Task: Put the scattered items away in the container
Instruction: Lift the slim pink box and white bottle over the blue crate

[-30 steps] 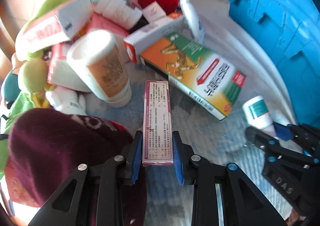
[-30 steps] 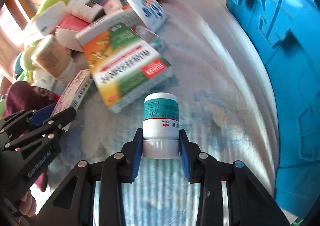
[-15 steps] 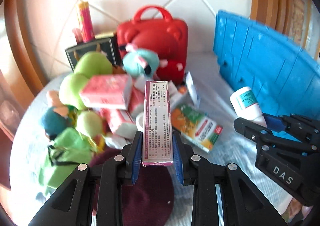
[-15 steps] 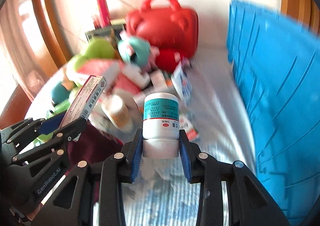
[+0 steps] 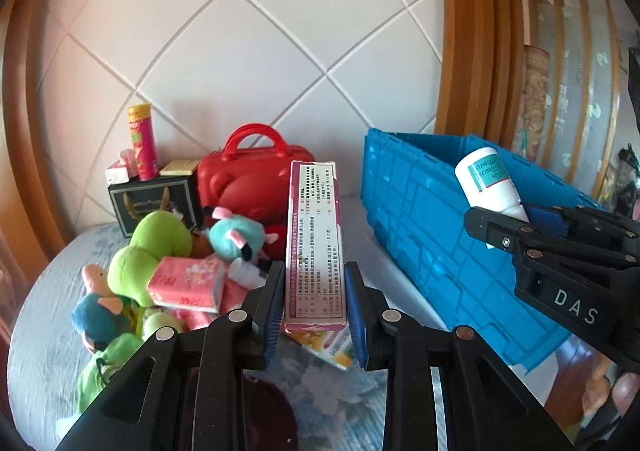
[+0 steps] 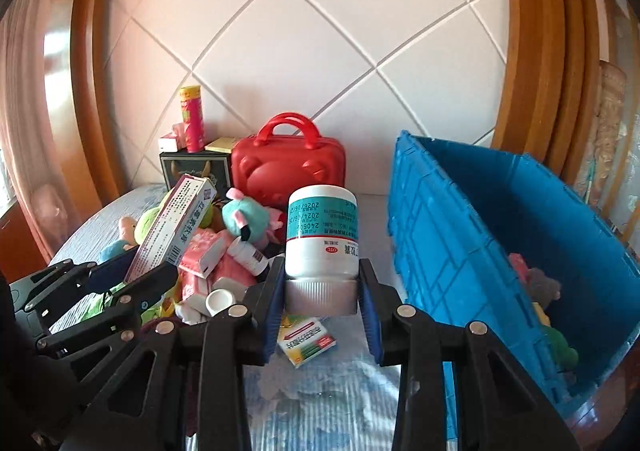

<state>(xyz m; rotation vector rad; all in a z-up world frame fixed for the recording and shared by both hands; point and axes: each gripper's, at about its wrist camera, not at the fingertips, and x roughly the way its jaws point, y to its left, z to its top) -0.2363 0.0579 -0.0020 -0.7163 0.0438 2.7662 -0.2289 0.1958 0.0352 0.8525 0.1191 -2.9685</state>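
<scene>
My left gripper (image 5: pixel 314 309) is shut on a long pink and white medicine box (image 5: pixel 314 243) and holds it up above the pile. My right gripper (image 6: pixel 322 303) is shut on the cap end of a white bottle with a teal label (image 6: pixel 322 235), held high beside the blue crate (image 6: pixel 452 251). The crate stands at the right, with several items (image 6: pixel 540 291) inside. In the left wrist view the right gripper (image 5: pixel 516 223) holds the bottle (image 5: pixel 488 183) against the crate's near wall (image 5: pixel 420 219). In the right wrist view the left gripper (image 6: pixel 132 271) and box (image 6: pixel 176 227) are at the left.
A pile of plush toys (image 5: pixel 156 251), pink tissue packs (image 5: pixel 188 283) and small bottles lies on the cloth. An orange and green box (image 6: pixel 306 343) lies below my right gripper. A red case (image 6: pixel 288 171), a black box (image 5: pixel 152 203) and a tall tube (image 5: pixel 142 143) stand at the wall.
Both grippers have risen from the cloth with their items and tilted up level. The right gripper has moved toward the crate.
</scene>
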